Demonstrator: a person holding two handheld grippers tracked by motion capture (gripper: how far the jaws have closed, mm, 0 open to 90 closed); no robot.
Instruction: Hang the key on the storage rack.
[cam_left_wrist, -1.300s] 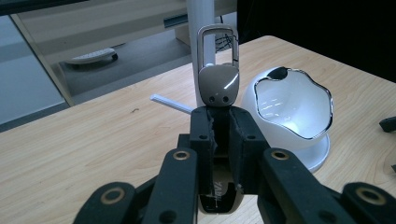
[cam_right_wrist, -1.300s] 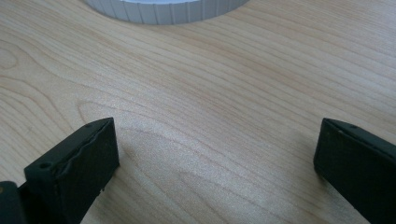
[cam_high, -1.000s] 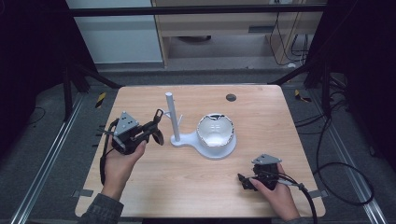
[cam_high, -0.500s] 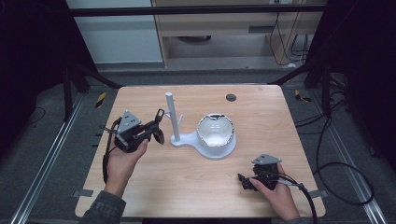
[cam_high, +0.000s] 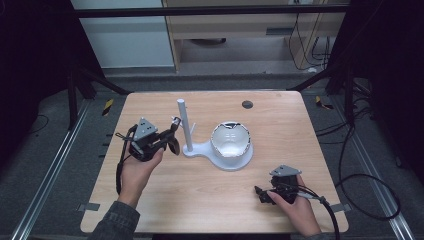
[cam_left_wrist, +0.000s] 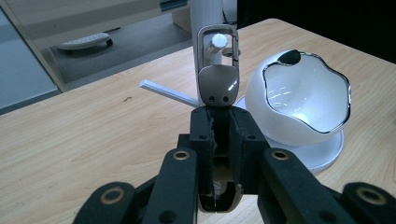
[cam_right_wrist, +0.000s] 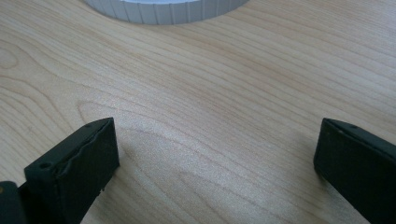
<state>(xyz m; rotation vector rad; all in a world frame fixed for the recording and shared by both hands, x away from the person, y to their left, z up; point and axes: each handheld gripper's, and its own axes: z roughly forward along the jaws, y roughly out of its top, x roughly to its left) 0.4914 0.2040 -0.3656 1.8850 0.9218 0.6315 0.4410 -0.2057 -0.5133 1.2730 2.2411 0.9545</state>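
My left gripper (cam_high: 171, 139) is shut on a silver metal clip (cam_left_wrist: 218, 70), gripping its flat lower end so the open loop points at the white post (cam_high: 183, 125). In the left gripper view my left gripper (cam_left_wrist: 219, 122) holds the loop right in front of the post (cam_left_wrist: 205, 14), and a round white peg end (cam_left_wrist: 217, 42) shows through it. A thin white rod (cam_left_wrist: 168, 92) juts from the post. A white bowl (cam_high: 230, 140) sits on the same stand base (cam_high: 200, 150). My right gripper (cam_high: 262, 194) rests open on the table near the front right; my right gripper (cam_right_wrist: 215, 154) has bare wood between its jaws.
A small dark disc (cam_high: 247, 104) lies near the table's far edge. The ribbed rim of the white base (cam_right_wrist: 163, 11) lies just ahead of my right gripper. Dark frame legs and cables surround the wooden table (cam_high: 200, 200).
My left gripper has drifted slightly to the right, bringing the clip closer to the post. The right gripper has stayed where it was.
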